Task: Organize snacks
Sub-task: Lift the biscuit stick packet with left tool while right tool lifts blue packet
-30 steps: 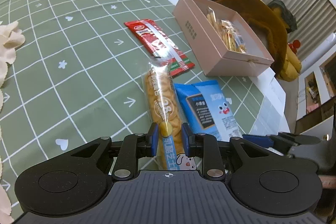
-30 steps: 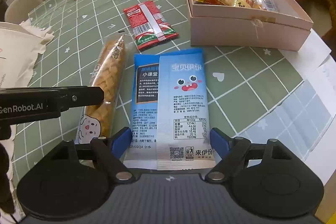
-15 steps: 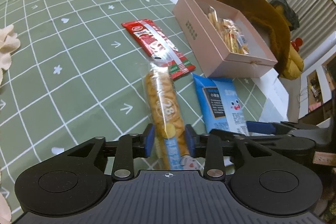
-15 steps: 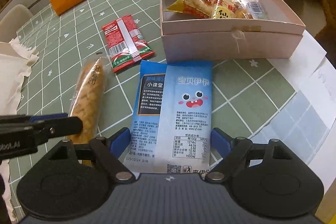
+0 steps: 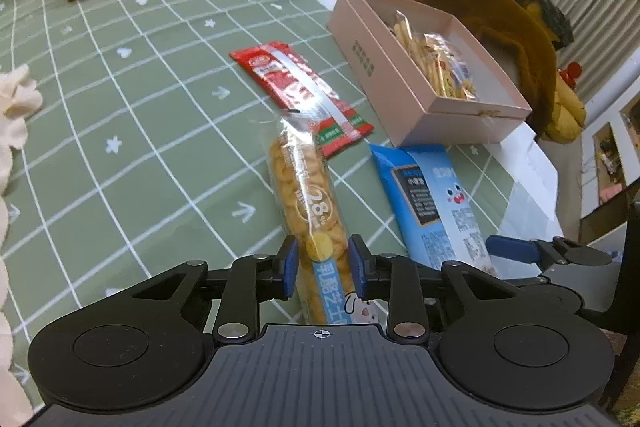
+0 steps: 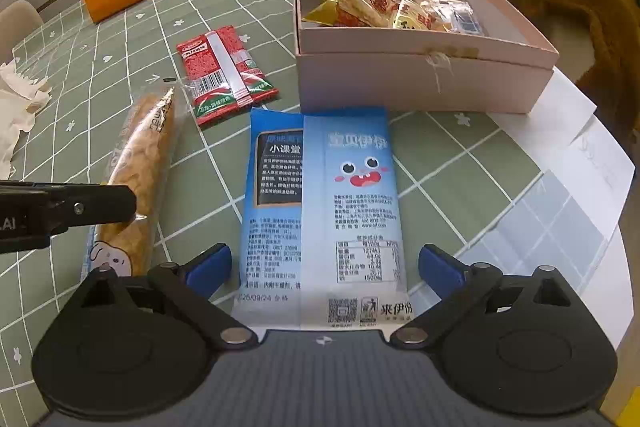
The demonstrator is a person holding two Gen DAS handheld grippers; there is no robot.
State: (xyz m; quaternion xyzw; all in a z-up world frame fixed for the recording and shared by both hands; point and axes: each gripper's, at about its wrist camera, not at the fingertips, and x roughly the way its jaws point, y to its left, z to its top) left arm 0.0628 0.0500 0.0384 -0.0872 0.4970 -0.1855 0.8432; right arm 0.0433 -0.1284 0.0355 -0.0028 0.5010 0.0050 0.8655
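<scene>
Pink box [image 6: 424, 83] sits ahead past both packets; your right gripper [image 6: 325, 267], spread wide, straddles the blue packet [image 6: 320, 203] whose long axis points at it, while your left gripper [image 5: 322, 267] pinches the biscuit tube [image 5: 308, 203] lying alongside

The box [image 6: 424, 83] sat on the tabletop [image 6: 460, 163], wrapped snacks [image 6: 384, 3] inside. The flat packet [image 6: 320, 203] lay just before it; the sachet [image 6: 224, 75] and biscuit tube [image 6: 140, 167] lay left.
</scene>
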